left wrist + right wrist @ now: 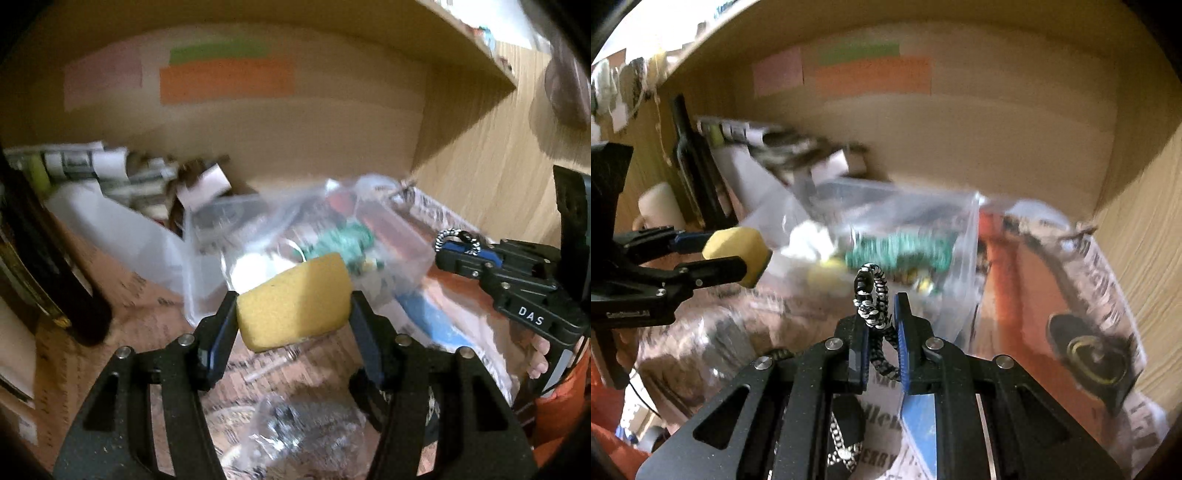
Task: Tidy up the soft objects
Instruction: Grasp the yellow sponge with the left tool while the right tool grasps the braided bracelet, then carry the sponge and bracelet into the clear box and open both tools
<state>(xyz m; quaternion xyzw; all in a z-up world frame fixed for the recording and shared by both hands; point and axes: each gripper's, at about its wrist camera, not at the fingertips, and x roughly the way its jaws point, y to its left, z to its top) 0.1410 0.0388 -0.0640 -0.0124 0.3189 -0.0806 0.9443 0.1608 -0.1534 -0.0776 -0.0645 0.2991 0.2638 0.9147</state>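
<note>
My left gripper [293, 301] is shut on a yellow sponge [295, 301] and holds it above the cluttered shelf floor; the sponge also shows at the left of the right wrist view [738, 251]. My right gripper [881, 317] is shut on a black-and-white braided cord [873, 299], whose loop sticks up past the fingertips; the cord also shows in the left wrist view [448, 238]. A clear plastic bag [314, 229] holding green and white items lies just beyond both grippers and also shows in the right wrist view [897, 236].
I am inside a wooden shelf compartment with coloured paper labels [225, 79] on the back wall. A dark bottle [44, 258] stands at the left, papers and boxes [110, 170] lie at the back left, and magazines [1052, 295] lie at the right beside the side wall.
</note>
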